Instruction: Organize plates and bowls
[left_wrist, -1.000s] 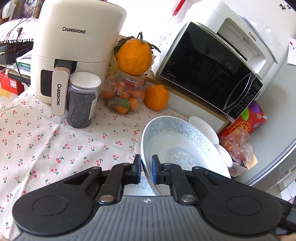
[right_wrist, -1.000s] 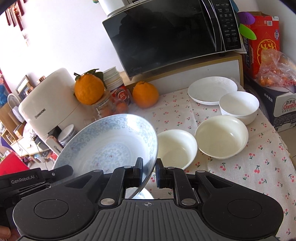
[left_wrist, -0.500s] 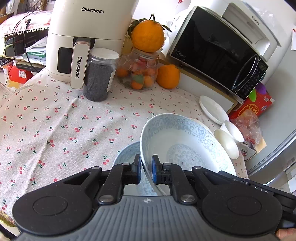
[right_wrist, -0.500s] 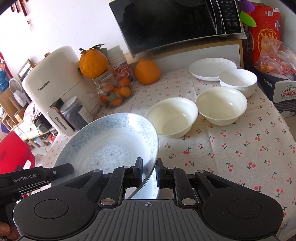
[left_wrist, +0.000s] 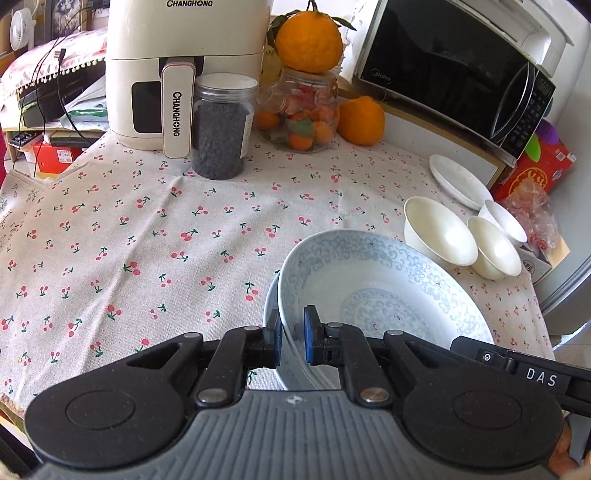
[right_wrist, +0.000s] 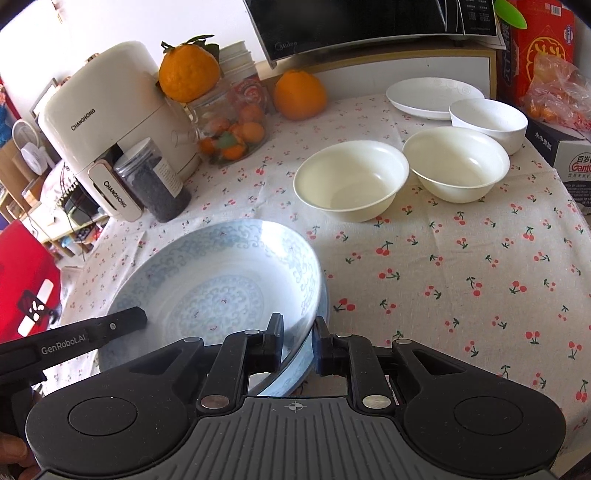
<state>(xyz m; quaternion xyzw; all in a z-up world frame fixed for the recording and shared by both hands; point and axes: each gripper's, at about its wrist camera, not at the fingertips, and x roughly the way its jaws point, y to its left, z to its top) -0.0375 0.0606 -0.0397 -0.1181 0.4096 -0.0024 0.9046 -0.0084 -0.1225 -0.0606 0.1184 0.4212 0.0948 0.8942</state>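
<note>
Both tools are clamped on the rim of the patterned blue bowl (left_wrist: 376, 291): the left tool (left_wrist: 291, 336) pinches its left edge and the right tool (right_wrist: 298, 341) pinches the opposite edge, one pad inside the wall and one outside on each side. The bowl sits low, near the front of the cherry-print worktop (left_wrist: 147, 236), and is being nested into a second blue bowl (right_wrist: 317, 354) whose rim peeks out beneath it. It looks slightly tilted and off-centre over that lower rim, so the stack is probably not fully seated.

To finish well, level the bowl so both sides go down together, centre it over the lower rim, and lower until the weight rests on the bowl below. Only then let the pads part, both sides at once, and draw each tool straight outwards so the inner pads do not drag the wall. Three white bowls (right_wrist: 351, 181) and a white plate (right_wrist: 432, 96) wait further back, well apart.
</note>
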